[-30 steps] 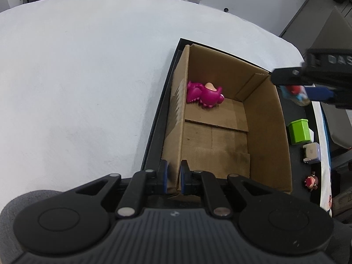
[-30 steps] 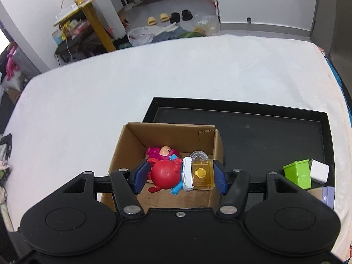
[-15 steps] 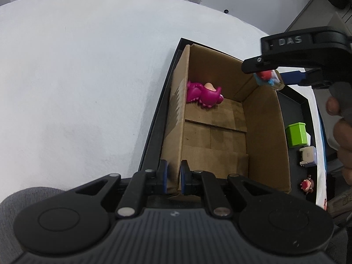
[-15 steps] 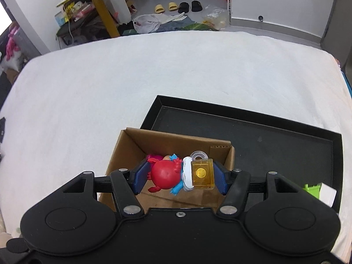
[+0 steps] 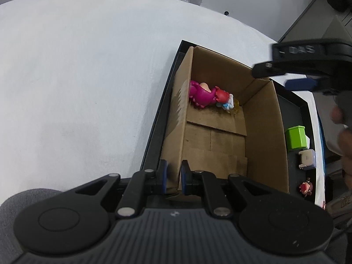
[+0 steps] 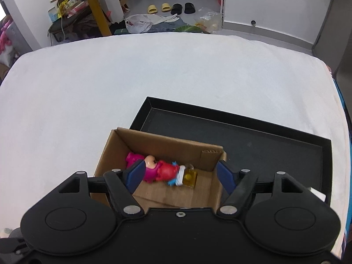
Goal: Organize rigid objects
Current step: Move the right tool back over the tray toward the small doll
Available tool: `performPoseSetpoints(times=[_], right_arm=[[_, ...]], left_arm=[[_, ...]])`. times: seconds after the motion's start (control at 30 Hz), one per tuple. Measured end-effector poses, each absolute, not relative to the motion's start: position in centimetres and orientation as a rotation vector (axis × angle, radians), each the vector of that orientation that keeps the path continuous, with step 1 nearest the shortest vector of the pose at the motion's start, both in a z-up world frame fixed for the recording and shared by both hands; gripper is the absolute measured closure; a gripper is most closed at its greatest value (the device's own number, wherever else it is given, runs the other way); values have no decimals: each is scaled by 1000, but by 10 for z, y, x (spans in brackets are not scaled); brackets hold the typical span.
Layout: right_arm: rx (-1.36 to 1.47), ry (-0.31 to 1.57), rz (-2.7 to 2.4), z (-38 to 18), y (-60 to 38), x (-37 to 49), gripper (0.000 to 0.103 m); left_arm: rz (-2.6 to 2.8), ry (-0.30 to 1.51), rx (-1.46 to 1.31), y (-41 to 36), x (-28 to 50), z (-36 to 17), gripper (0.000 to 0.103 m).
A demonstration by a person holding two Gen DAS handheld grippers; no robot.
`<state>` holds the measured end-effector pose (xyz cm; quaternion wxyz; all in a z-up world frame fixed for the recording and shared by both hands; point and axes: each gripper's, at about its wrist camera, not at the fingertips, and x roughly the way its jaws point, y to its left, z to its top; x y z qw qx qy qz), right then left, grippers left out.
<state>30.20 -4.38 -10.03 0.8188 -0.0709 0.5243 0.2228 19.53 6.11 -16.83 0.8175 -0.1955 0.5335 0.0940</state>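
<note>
Right wrist view: the red-and-blue figure lies on the floor of the cardboard box, touching the pink toy by the far wall. Above it the right gripper has just been opening, its jaws spread and empty. The left gripper is pinching the box's near wall. The box sits in the black tray on the white counter.

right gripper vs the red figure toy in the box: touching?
Apart. The right wrist view shows the right gripper with its jaws just opened wide, above the red figure toy, which lies on the cardboard box floor beside the pink toy.
</note>
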Motion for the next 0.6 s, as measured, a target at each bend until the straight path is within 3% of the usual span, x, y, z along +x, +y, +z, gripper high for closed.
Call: performPoseSetpoints(times=[0.37, 0.6], right_arm=[[-89, 1100, 488, -67, -94, 290, 18], [-33, 1091, 493, -55, -127, 289, 15]], left_arm=[[207, 1131, -416, 59, 194, -166, 92], [207, 1134, -417, 59, 193, -165, 92]])
